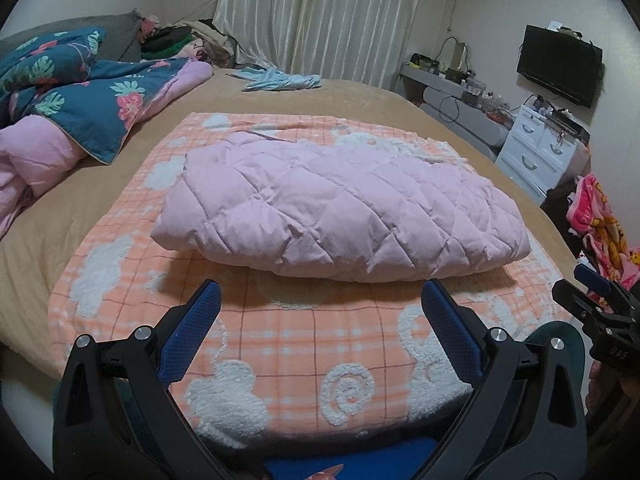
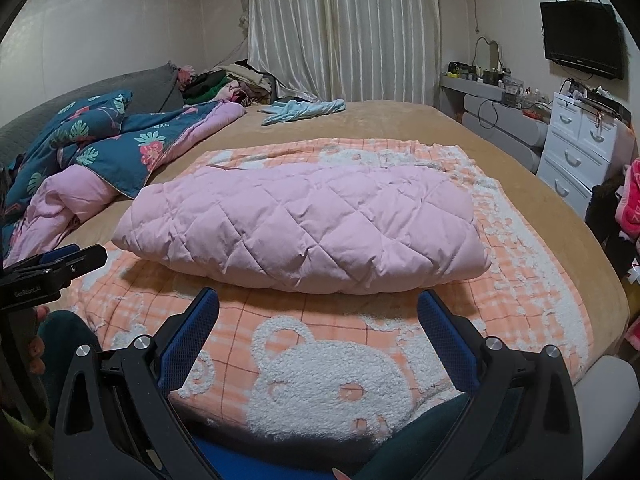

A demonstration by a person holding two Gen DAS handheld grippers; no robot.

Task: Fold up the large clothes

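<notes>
The folded pink quilted jacket [image 1: 340, 208] lies on the orange checked bear-print towel blanket [image 1: 280, 340], just ahead of the left gripper [image 1: 320, 300] and right gripper [image 2: 318, 308], both spread wide, grasping nothing.

A folded quilted jacket [image 1: 340, 208] lies in the middle of a towel blanket [image 1: 280, 340], which is spread on the bed [image 1: 360, 96]. Left of it a bunched duvet [image 1: 80, 96] rests on the bed. Behind, near the curtain [image 1: 320, 12], lies a small garment [image 1: 284, 80]. Right of the bed stands a chest of drawers [image 1: 536, 148], with a television [image 1: 560, 64] on the wall above. Both tools, the left [image 1: 320, 312] and the right [image 2: 318, 316], hover spread apart just before the jacket's near edge.
</notes>
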